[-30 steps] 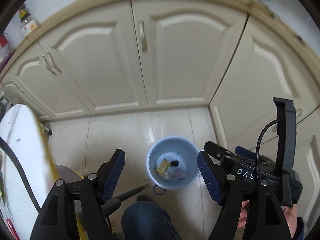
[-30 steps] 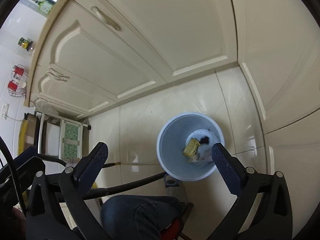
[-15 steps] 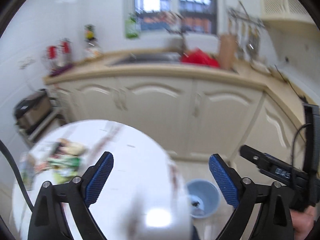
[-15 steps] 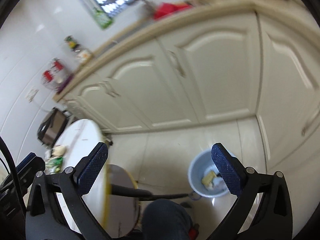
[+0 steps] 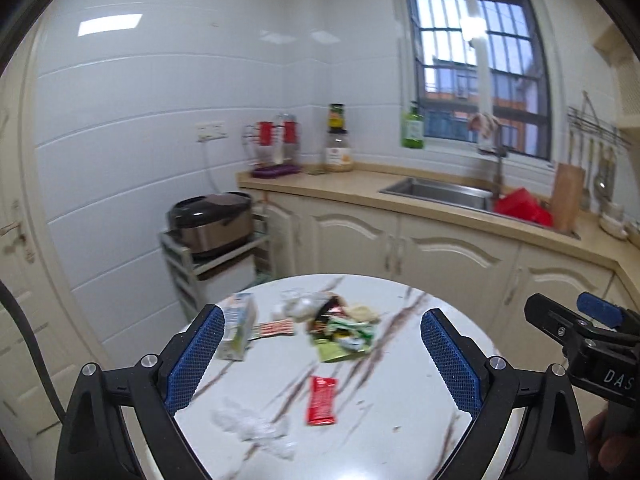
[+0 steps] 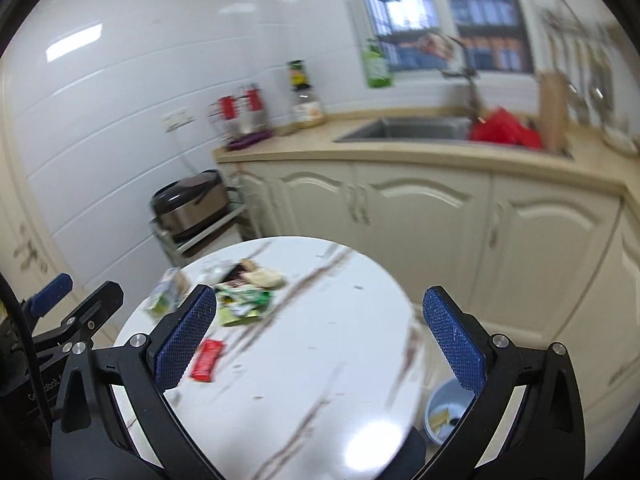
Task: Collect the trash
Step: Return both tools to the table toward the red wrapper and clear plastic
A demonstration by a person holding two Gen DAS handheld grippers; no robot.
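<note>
A round white marble table (image 5: 400,420) carries the trash: a red wrapper (image 5: 321,400), a crumpled white tissue (image 5: 256,428), a pile of green wrappers (image 5: 344,332), a small carton (image 5: 238,330) and a red-and-white packet (image 5: 276,327). My left gripper (image 5: 321,314) hovers open above the table's near side, nothing between its fingers. My right gripper (image 6: 320,292) is also open and empty over the table (image 6: 320,380), with the red wrapper (image 6: 207,360) beside its left finger. The blue bin (image 6: 442,416) stands on the floor right of the table, with scraps inside.
Cream cabinets (image 5: 448,256) run behind the table under a counter with a sink (image 5: 436,192) and a red bag (image 5: 520,206). A rice cooker (image 5: 212,224) sits on a rack at the left. A window (image 5: 476,60) is above the sink.
Both grippers swung up from looking down at the blue bin on the floor to facing the table with the trash. The left jaws stand wider than before.
</note>
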